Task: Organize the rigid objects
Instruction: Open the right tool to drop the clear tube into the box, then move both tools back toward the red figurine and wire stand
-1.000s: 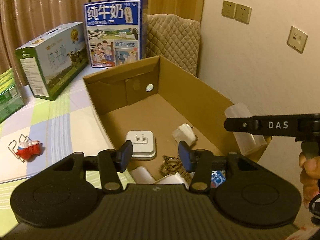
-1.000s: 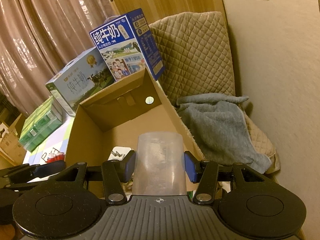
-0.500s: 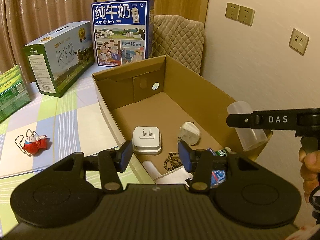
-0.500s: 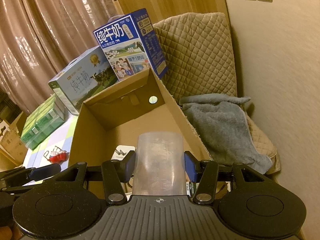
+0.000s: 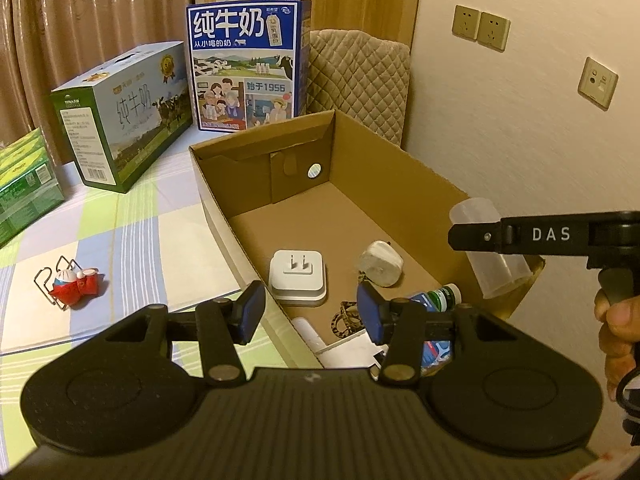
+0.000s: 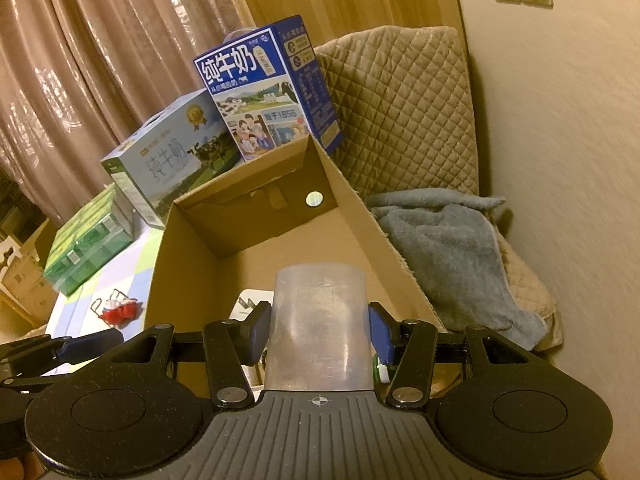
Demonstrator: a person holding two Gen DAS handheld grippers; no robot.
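Both views are pulling back from the cardboard box (image 5: 400,184), showing more of its floor. Right claw (image 6: 319,332) is gripping the translucent cup (image 6: 320,320) over the box's near right corner, placing step underway; lowering and releasing is likely coming next. Left claw (image 5: 308,312) is hanging open and empty by the near wall.

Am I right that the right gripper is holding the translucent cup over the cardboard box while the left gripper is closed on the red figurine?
Not quite. The left gripper is open and empty; the left wrist view shows the red figurine lying on the tablecloth, apart from the gripper's blue pads. The rest holds: the right gripper grips the translucent cup over the cardboard box.
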